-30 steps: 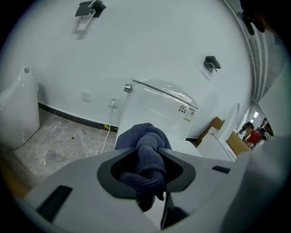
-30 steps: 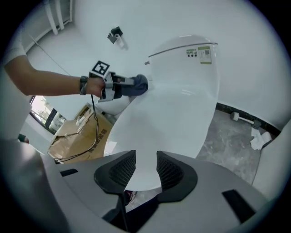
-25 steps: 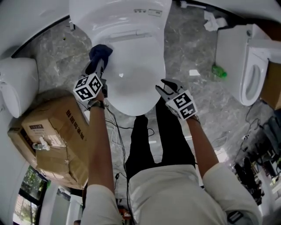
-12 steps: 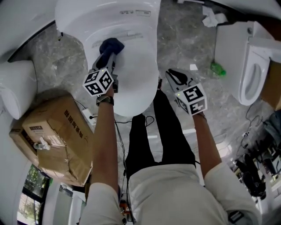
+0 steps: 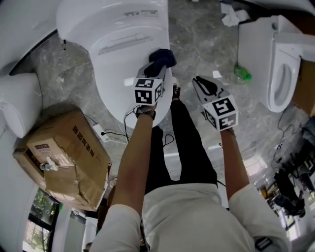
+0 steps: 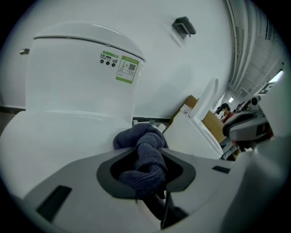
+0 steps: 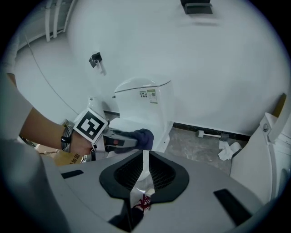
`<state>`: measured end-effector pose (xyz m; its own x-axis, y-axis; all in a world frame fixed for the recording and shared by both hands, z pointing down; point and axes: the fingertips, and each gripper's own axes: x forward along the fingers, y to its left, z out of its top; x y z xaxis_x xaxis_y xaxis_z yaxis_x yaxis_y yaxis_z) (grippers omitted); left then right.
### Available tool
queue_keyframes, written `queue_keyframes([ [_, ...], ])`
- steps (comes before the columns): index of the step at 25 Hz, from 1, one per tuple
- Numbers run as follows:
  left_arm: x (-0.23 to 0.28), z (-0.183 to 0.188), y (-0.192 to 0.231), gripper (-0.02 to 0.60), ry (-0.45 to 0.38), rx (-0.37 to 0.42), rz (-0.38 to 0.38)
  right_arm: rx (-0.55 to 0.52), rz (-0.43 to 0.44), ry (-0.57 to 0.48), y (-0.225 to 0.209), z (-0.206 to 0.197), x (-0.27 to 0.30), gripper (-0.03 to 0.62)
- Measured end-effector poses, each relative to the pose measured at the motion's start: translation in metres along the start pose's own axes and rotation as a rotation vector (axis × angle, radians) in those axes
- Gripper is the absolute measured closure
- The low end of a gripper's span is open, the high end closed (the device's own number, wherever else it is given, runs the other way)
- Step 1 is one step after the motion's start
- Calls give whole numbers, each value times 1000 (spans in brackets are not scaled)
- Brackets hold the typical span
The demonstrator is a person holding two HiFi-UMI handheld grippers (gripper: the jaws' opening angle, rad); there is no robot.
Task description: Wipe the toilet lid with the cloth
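The white toilet lid (image 5: 115, 74) is down, with the cistern (image 6: 77, 77) behind it. A dark blue cloth (image 5: 162, 56) is bunched between the jaws of my left gripper (image 5: 155, 66), which is shut on it and presses it on the lid's right edge. In the left gripper view the cloth (image 6: 145, 157) fills the gap between the jaws. My right gripper (image 5: 199, 81) hangs over the floor to the right of the bowl. Its jaws have just been closing and stand shut to a thin slit with nothing between them (image 7: 143, 175). The right gripper view shows the cloth (image 7: 143, 138) on the lid.
A torn cardboard box (image 5: 64, 157) sits at the lower left, with a white fixture (image 5: 17, 103) beyond it. A second toilet (image 5: 275, 59) stands at the right. A green scrap (image 5: 241, 74), crumpled paper (image 5: 231, 15) and cables (image 5: 106, 134) lie on the grey floor.
The left gripper has swept the cloth across the lid from its left edge to its right edge. The right gripper's jaws, open a second ago, have closed, and it has drifted slightly right.
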<state>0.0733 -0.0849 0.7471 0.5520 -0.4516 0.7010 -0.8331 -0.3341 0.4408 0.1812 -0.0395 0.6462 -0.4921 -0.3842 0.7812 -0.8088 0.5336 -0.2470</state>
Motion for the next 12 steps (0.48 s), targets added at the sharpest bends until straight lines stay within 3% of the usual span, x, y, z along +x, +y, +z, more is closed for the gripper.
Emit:
queue_keyframes([
  [6,-21,-12,14,465,3,14,36,8,-18,-24,19,-9,-12,536],
  [12,-67,-19,73,465,-32,-84,109,-8,-6,-25,54,-22,-14,534],
])
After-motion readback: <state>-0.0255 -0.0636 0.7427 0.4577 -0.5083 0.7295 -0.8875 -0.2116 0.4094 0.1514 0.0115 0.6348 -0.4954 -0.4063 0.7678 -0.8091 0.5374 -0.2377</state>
